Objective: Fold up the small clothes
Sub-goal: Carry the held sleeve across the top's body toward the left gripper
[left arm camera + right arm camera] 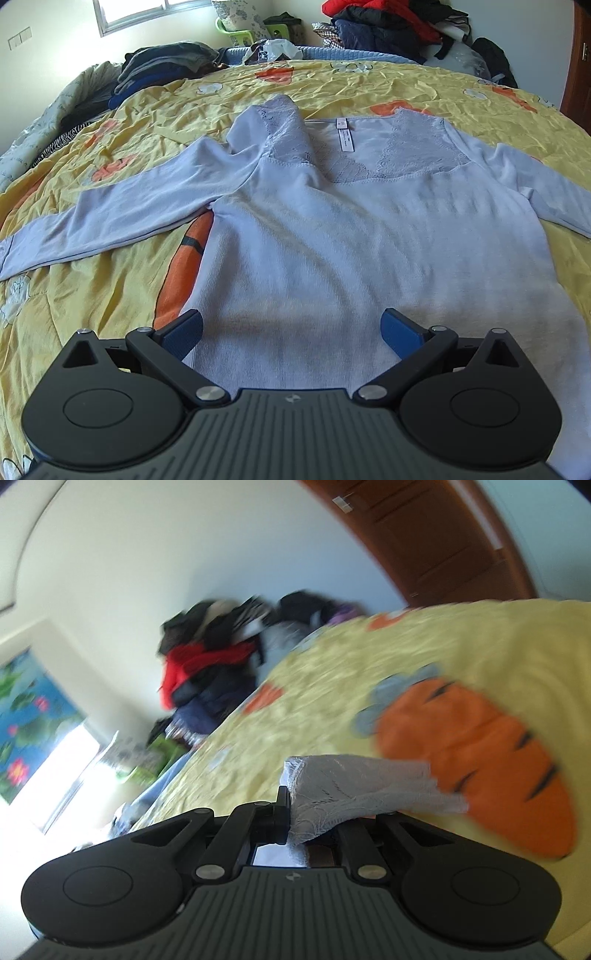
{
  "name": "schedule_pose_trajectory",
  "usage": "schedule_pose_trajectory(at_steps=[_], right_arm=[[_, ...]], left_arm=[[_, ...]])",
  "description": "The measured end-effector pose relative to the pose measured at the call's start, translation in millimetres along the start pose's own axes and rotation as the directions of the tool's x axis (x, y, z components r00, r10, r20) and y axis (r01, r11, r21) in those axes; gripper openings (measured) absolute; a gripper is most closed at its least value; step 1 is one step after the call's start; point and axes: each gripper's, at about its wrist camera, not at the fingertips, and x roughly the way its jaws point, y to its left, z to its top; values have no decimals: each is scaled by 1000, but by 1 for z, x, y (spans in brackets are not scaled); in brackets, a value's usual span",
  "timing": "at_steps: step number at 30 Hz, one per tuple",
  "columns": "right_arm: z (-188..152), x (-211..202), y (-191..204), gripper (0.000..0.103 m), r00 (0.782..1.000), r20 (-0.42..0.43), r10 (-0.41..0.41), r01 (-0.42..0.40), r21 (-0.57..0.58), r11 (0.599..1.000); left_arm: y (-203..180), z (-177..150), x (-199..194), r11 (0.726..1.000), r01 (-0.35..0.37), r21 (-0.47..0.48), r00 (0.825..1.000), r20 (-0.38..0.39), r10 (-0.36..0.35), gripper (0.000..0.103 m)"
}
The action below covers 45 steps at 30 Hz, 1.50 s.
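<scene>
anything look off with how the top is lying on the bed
Yes: the top lies mostly flat, but its left shoulder is flipped inward over the neckline. The right gripper pinches a lace piece.

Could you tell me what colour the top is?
Pale lilac top, clearest in the left wrist view.

Daylight from the window [136, 14] lit the left wrist view evenly and sharply, with soft shadows. The right wrist view was motion-blurred throughout, and its window [62, 775] was overexposed. Both views showed fisheye curvature and dark corners.
</scene>
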Motion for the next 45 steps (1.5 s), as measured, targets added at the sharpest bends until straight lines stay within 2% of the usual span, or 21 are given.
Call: schedule_pose_trajectory(at_steps=[6, 11, 22, 28, 45], right_arm=[[-24, 14, 48, 9, 992, -87, 94, -98, -36, 995], [-48, 23, 77, 9, 980, -144, 139, -148, -48, 988], [-89, 33, 116, 9, 951, -254, 178, -200, -66, 977], [-96, 35, 129, 9, 943, -279, 183, -209, -70, 975], [-129, 54, 189, 9, 896, -373, 241, -287, -72, 955]], left_arm=[[2, 0, 1, 999, -37, 18, 999, 12, 37, 103], [10, -2, 4, 999, -36, -6, 999, 2, 36, 103], [18, -4, 6, 999, -17, -30, 1000, -2, 17, 103], [20, -4, 6, 999, -13, -34, 1000, -2, 13, 103], [25, -2, -2, 999, 3, -33, 1000, 17, -2, 103]])
